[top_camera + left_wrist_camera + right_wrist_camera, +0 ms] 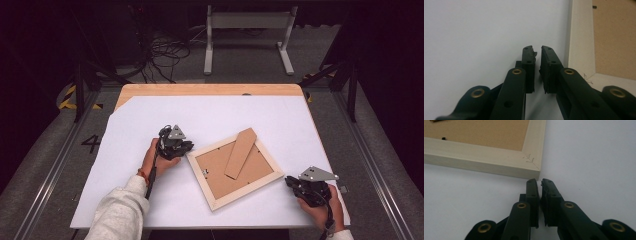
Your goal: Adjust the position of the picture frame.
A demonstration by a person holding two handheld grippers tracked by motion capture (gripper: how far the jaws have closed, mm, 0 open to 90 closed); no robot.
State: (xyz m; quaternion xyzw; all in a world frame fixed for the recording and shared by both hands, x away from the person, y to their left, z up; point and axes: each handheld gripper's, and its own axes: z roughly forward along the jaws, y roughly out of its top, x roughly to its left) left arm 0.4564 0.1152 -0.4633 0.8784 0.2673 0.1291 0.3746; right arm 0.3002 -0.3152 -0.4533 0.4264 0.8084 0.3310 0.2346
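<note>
A pale wooden picture frame (232, 192) lies face down on the white table sheet (125, 190), its brown backing board and folding stand (240, 152) facing up. My left gripper (188, 146) rests at the frame's left corner; in the left gripper view its jaws (537, 50) stand almost together with nothing between them, the frame's edge (580, 42) just to their right. My right gripper (289, 180) sits at the frame's right corner, and in the right gripper view its jaws (540, 181) are shut, tips just short of the frame's corner (532, 167).
The white sheet covers a light wooden table (210, 89). Beyond the far edge are a white metal stand (247, 30) and loose cables (165, 55) on the floor. Metal rails (50, 165) run along both sides of the table.
</note>
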